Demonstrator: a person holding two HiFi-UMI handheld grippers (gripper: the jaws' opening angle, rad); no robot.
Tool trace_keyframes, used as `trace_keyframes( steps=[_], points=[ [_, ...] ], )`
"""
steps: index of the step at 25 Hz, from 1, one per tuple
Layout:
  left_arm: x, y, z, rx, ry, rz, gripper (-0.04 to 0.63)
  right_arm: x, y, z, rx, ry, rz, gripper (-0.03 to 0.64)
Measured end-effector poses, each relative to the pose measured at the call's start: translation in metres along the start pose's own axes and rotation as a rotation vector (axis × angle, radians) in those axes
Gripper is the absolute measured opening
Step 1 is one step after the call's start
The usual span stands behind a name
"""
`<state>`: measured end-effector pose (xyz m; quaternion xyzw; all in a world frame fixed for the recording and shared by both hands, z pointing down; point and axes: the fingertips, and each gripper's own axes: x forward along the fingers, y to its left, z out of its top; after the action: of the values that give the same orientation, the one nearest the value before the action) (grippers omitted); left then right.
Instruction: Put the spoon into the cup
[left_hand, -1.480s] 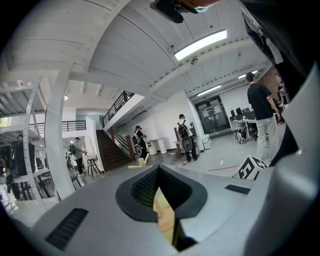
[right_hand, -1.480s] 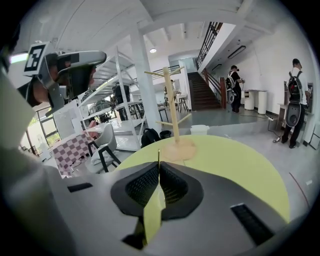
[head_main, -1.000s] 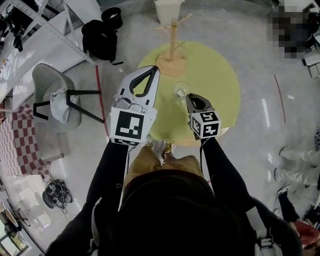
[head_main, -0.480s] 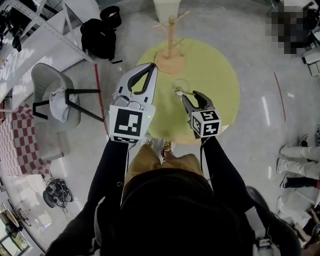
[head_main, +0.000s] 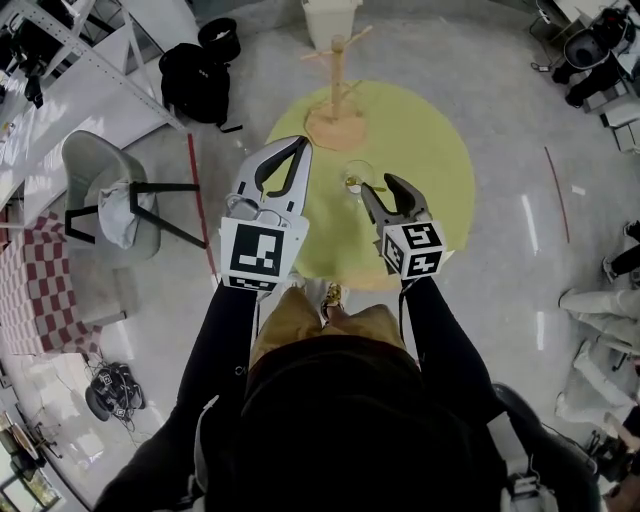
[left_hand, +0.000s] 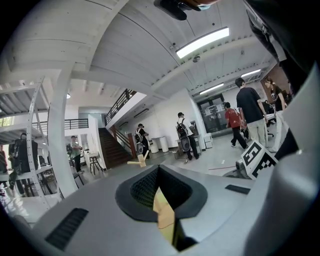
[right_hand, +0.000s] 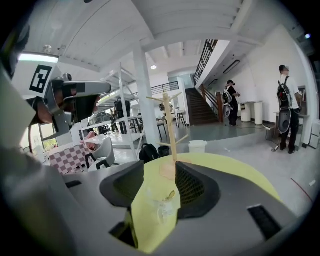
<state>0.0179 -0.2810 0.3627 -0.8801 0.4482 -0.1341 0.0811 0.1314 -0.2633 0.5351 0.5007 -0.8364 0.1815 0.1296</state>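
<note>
A clear glass cup (head_main: 358, 177) stands on the round yellow table (head_main: 430, 150). A gold spoon (head_main: 352, 183) rests inside it, handle leaning on the rim. My right gripper (head_main: 380, 187) hovers just beside and above the cup, open, with nothing between its fingers. In the right gripper view the cup (right_hand: 162, 209) and spoon (right_hand: 170, 195) show below, through the gap of that open gripper (right_hand: 157, 176). My left gripper (head_main: 299, 146) hangs over the table's left edge, apart from the cup, its tips together and nothing held. In its own view the left gripper (left_hand: 159, 172) shows only a thin slit.
A wooden mug tree (head_main: 338, 100) stands at the table's far side, beyond the cup. A grey chair (head_main: 110, 190) and a black bag (head_main: 195, 70) are on the floor to the left. People walk in the hall behind.
The right gripper went from shut above the cup to open, letting go of the spoon, which now rests in the cup. It then rose slightly. The left gripper stayed put.
</note>
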Motion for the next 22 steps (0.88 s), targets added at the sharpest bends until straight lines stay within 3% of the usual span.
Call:
trace_keyframes(
  steps=[14,22],
  points=[
    [-0.015,0.019,0.011,-0.007,-0.045,-0.048,0.014,-0.031,0.032,0.119,-0.112,-0.237,-0.060,0.210],
    [-0.038,0.035,0.033,-0.019,-0.103,-0.067,0.014,-0.060,0.066,0.160,-0.163,-0.331,-0.119,0.210]
  ],
)
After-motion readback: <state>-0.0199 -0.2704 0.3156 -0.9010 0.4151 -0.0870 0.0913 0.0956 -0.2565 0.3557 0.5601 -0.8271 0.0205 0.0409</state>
